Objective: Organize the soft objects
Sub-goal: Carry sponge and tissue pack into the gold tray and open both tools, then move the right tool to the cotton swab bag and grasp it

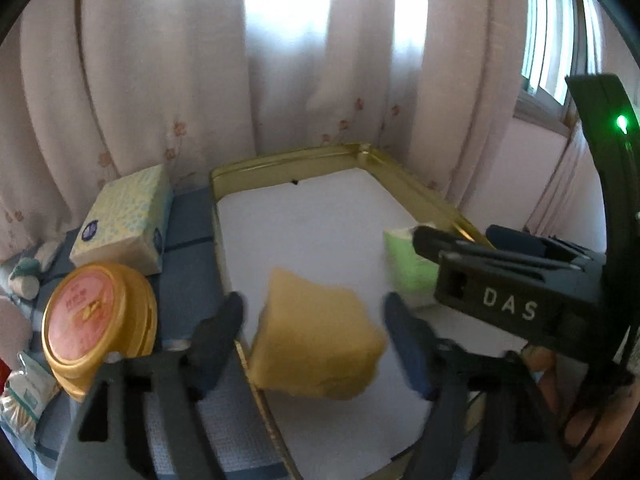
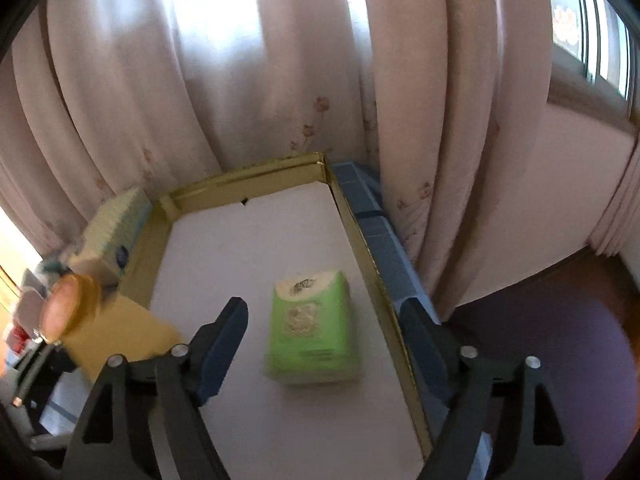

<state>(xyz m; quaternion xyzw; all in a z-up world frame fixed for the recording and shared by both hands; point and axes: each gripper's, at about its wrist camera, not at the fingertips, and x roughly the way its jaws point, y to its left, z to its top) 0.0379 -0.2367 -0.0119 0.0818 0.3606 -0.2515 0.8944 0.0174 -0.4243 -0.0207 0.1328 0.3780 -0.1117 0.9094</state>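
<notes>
My left gripper [image 1: 314,332] stands wide, pads clear of the yellow foam sponge block [image 1: 316,336] tipped over the near rim of the gold metal tray [image 1: 280,162]. My right gripper [image 2: 324,340], equally wide, frames the green soft tissue pack [image 2: 312,328] lying inside that tray. Both look light and squashy; I would pinch their broad sides gently.

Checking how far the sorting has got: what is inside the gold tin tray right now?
The gold tin tray holds a green tissue pack and a yellow sponge block at its left rim, on a white liner. Its near end is hidden by the grippers.
</notes>
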